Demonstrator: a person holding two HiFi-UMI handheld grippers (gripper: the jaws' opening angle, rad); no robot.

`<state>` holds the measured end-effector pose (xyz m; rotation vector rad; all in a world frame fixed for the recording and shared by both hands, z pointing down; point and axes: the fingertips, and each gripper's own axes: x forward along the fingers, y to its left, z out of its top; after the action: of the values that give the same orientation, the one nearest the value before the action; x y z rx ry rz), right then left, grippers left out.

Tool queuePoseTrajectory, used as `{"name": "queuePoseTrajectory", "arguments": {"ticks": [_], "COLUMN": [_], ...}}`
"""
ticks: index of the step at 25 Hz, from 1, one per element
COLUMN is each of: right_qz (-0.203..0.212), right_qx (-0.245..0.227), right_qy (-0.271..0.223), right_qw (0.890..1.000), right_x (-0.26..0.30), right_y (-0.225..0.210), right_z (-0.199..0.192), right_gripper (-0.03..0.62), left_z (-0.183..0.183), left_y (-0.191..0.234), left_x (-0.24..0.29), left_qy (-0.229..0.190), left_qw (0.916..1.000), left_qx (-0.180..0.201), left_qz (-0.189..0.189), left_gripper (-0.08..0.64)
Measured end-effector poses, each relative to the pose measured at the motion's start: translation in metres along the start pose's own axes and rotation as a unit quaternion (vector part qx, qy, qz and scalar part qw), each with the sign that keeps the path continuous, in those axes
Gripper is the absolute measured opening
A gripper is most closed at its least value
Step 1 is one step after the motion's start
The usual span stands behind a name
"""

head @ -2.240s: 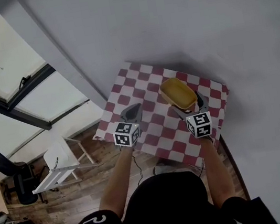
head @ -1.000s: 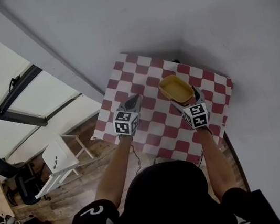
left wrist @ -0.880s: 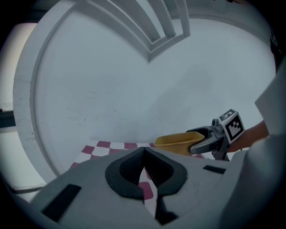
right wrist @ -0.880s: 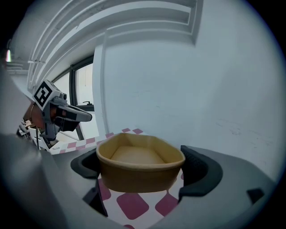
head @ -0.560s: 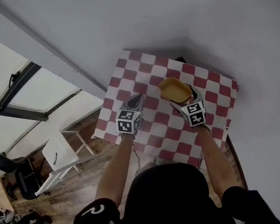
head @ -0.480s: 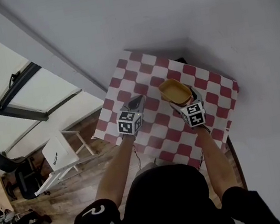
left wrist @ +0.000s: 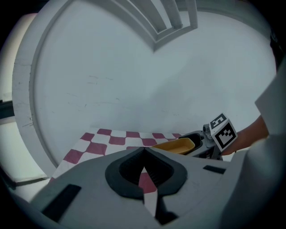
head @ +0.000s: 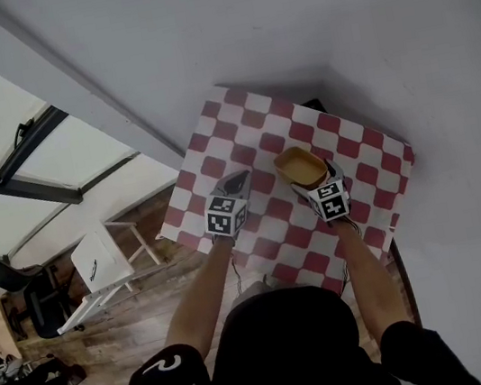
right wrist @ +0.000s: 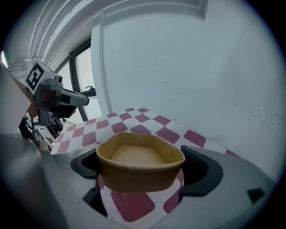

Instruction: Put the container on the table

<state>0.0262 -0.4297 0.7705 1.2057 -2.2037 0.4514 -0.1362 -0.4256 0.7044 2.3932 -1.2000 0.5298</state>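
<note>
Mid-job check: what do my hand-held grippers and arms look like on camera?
Both the left hand-held gripper and right hand-held gripper are grey plastic with black inner pads. Each carries a white cube with black square markers. The person wears black short sleeves, the left with white print.

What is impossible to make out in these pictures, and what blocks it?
- Whether the container rests on the table: right gripper view, its wall hides its base; head view, too small.
- Container's near wall, head view: the right gripper covers it.
- Container's lower part, left gripper view: the left gripper hides it.
</note>
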Motion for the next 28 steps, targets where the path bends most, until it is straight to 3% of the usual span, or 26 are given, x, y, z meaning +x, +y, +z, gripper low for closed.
{"name": "queuePoseTrajectory", "arguments": {"ticks": [11,28], "right_qz": [0.003,0.014], "right_qx": [0.012,0.071], "right_qy": [0.034,0.095], "right_qw": [0.999,0.993], "right_x": [0.004,0.008], "right_y": [-0.002,0.006], "right_z": [-0.027,-0.068], "right_gripper": [0.546,0.551], "left_z": [-0.005,-0.009], "left_y": [-0.008,-0.013], "left_x": [0.005,0.006], "left_qy": [0.010,0.013], "left_qw": [0.9999,0.9997], "left_qx": [0.003,-0.001], "left_qz": [-0.011,-0.019], "left_gripper": [0.025,0.025]}}
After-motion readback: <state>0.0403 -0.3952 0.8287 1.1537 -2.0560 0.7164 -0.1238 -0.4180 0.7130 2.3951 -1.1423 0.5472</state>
